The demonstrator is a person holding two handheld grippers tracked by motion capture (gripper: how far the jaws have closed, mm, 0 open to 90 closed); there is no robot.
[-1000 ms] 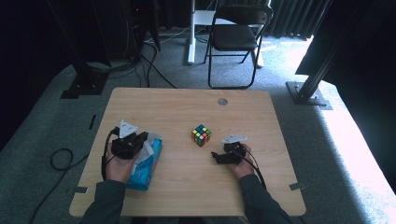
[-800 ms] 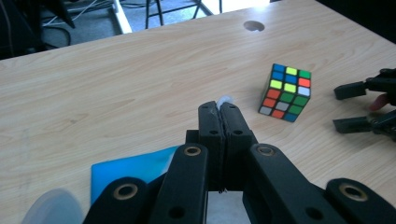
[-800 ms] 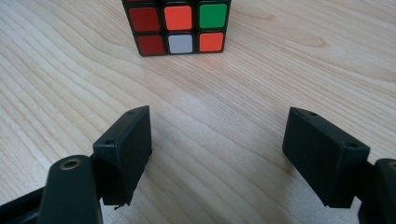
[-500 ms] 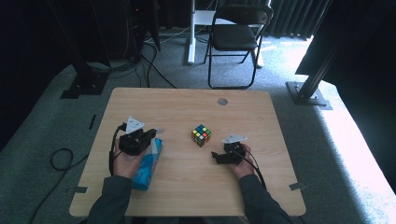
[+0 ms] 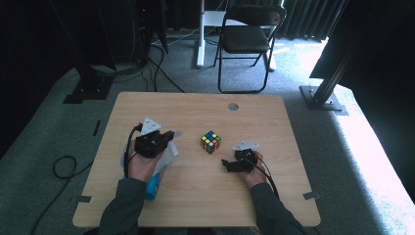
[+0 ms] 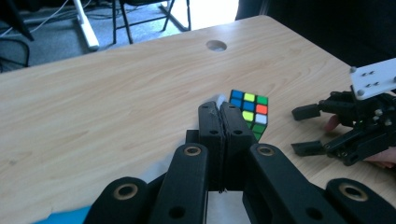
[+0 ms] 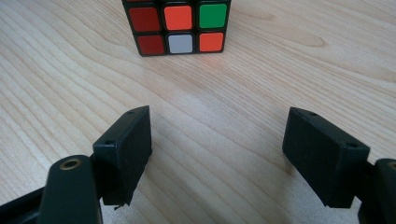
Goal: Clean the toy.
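A scrambled puzzle cube (image 5: 211, 142) sits near the middle of the wooden table (image 5: 205, 107). Left of it, my left gripper (image 5: 171, 135) is shut on a white tissue (image 5: 166, 152), which hangs down toward a blue tissue pack (image 5: 153, 187) under the hand. In the left gripper view the jaws (image 6: 219, 110) are pressed together, a bit of tissue (image 6: 219, 99) peeks past their tips, and the cube (image 6: 250, 112) lies just beyond. My right gripper (image 5: 226, 164) rests on the table right of the cube, open. Its jaws (image 7: 217, 140) stand wide with bare wood between them and the cube (image 7: 180, 25) ahead.
A round cable hole (image 5: 233, 106) is in the table near its far edge. A black folding chair (image 5: 249, 39) and a white desk leg (image 5: 200, 34) stand beyond the table. Black frame posts stand at both sides on grey carpet.
My left gripper has moved up and to the right toward the cube, drawing the white tissue out of the blue pack. The right gripper and the cube have stayed put.
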